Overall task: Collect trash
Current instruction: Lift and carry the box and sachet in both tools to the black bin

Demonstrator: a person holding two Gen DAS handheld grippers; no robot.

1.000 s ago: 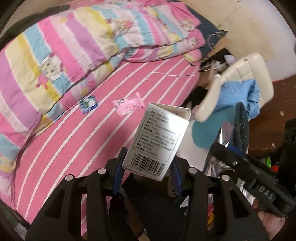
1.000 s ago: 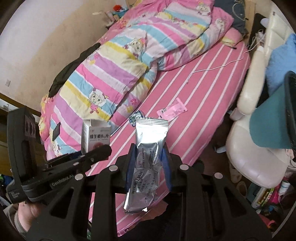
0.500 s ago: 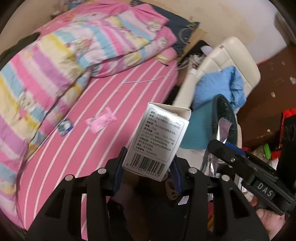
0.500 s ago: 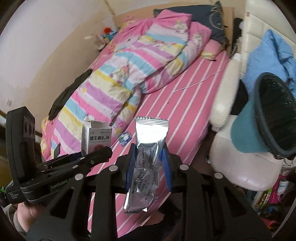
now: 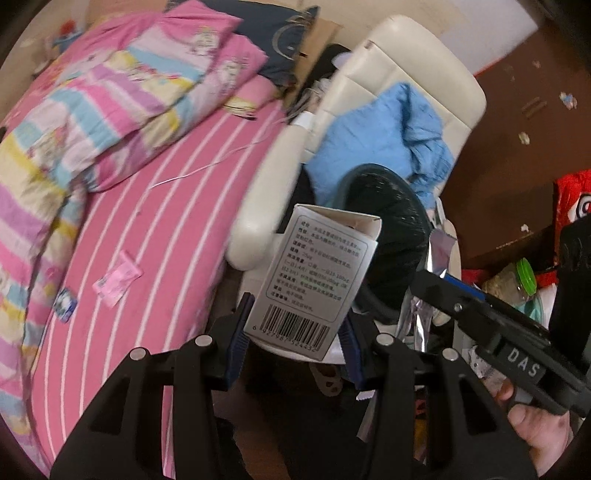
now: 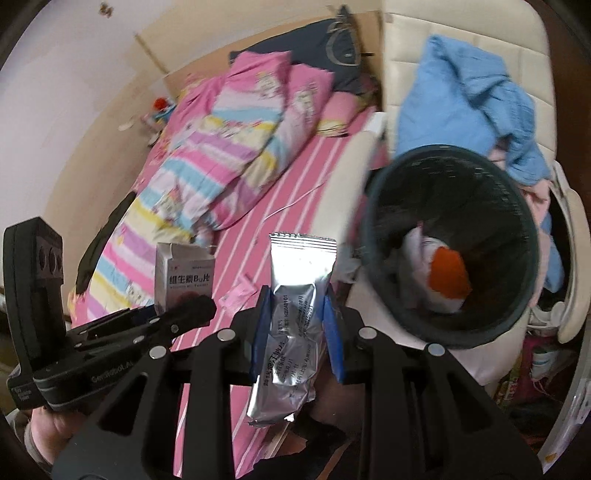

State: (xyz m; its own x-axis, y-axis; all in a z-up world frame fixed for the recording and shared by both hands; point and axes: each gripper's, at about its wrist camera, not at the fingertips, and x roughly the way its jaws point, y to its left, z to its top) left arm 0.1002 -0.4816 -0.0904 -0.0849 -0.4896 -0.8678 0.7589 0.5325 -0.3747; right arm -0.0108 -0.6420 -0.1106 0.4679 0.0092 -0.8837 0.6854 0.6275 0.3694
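Trash here means two items already in hand: a white cardboard medicine box (image 5: 317, 280) with a barcode and an open top flap, pinched near its bottom edge by the left gripper (image 5: 293, 339), and a crinkled silver foil sachet (image 6: 295, 314) clamped about its middle by the right gripper (image 6: 297, 332). Both look light; I judge the box stiff enough to hold its shape but easy to crush, and the foil limp and slick, so the mid-body pinch suits it. In the right wrist view, the dark round mesh wastebasket (image 6: 448, 254) sits at about two o'clock from the sachet, its mouth tilted toward the camera, with a white and orange wad already inside. It rests on the seat of a cream padded armchair (image 6: 461, 29), with a blue crumpled garment (image 6: 469, 99) draped behind it at twelve o'clock. Two more scraps lie on the pink striped bedsheet (image 5: 147, 240) at nine o'clock of the box in the left wrist view: a pink wrapper (image 5: 118, 278) and a small blue and white packet (image 5: 65, 305). The way to the basket rim looks open, though the chair arm stands close on its near side.
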